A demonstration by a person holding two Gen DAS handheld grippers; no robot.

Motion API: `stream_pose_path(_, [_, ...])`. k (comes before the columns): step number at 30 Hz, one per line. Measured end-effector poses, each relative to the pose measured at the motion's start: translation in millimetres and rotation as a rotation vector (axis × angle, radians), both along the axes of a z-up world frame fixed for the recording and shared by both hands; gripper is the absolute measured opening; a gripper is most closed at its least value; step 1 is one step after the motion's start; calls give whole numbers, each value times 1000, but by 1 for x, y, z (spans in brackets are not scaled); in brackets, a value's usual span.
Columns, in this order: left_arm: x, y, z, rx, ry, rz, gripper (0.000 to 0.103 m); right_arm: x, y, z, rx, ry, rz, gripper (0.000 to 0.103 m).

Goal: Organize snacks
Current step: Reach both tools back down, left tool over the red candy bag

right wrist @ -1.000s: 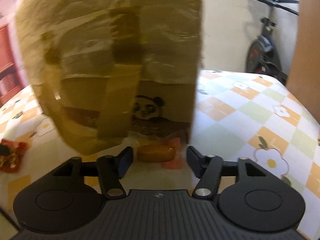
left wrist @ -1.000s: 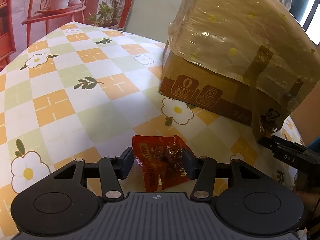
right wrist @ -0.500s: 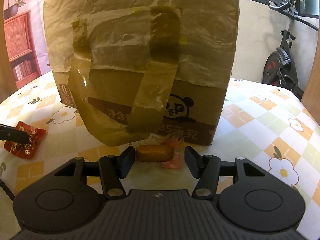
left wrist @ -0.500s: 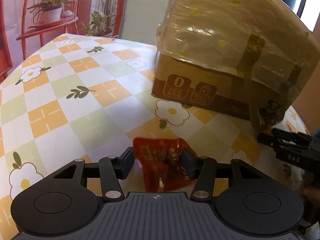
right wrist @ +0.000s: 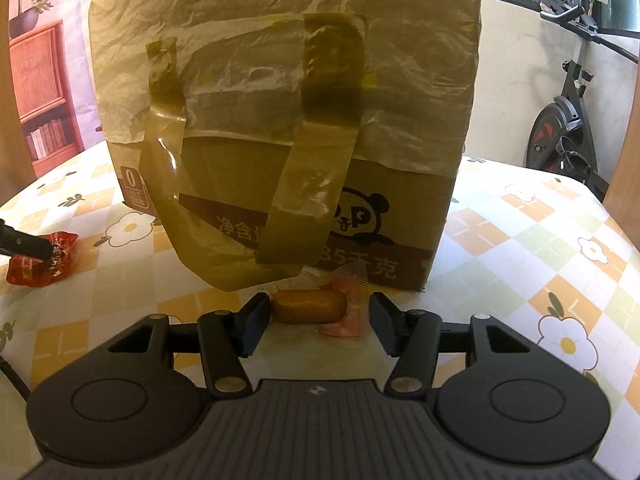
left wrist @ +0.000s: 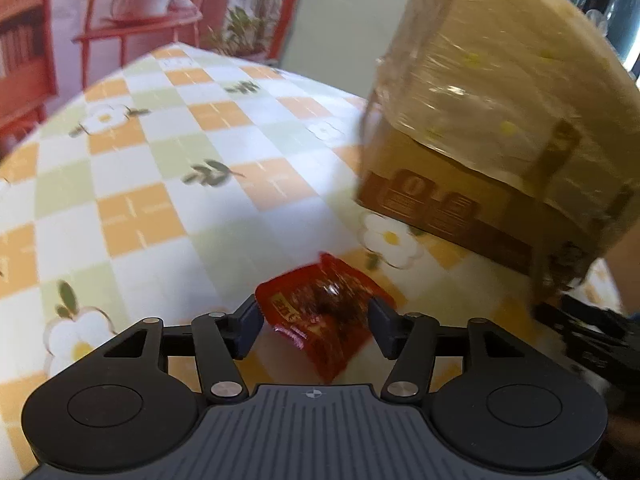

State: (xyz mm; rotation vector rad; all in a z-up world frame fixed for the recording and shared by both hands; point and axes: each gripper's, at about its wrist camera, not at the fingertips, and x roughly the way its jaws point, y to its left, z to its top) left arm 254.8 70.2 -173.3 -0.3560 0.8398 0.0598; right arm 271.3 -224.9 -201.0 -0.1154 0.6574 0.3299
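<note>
A red snack packet sits crumpled and tilted between my left gripper's fingers, touching both pads; the jaws are opening. In the right wrist view the same red packet shows at the far left, just over the tablecloth, with a left finger across it. My right gripper straddles an orange-yellow snack in a clear and pink wrapper, which lies on the table against the box. Its left pad is at the snack's end and a small gap remains at the right pad.
A big cardboard box wrapped in brown plastic and tape, with a panda print, stands on the checked flower tablecloth. My right gripper's body shows at the right edge of the left wrist view. An exercise bike stands behind the table.
The red packet has tilted and turned between the left fingers, and the left view has swung slightly. The right view has steadied in front of the box; the orange snack stays between the right fingers.
</note>
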Motion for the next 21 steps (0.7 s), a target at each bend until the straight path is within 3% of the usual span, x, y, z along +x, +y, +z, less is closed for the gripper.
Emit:
stream_pose_path(9, [-2,-26,-2,4,31,-155,60,-1,1,1,1,-3,-1,58])
stream_pose_path(13, [1,-20,-1,12,50,-131,61,-2,1,0,2,-5,1,58])
stream_pose_path(21, [13,-18,5,64,4,-122,62,-2,1,1,5,-4,2,58])
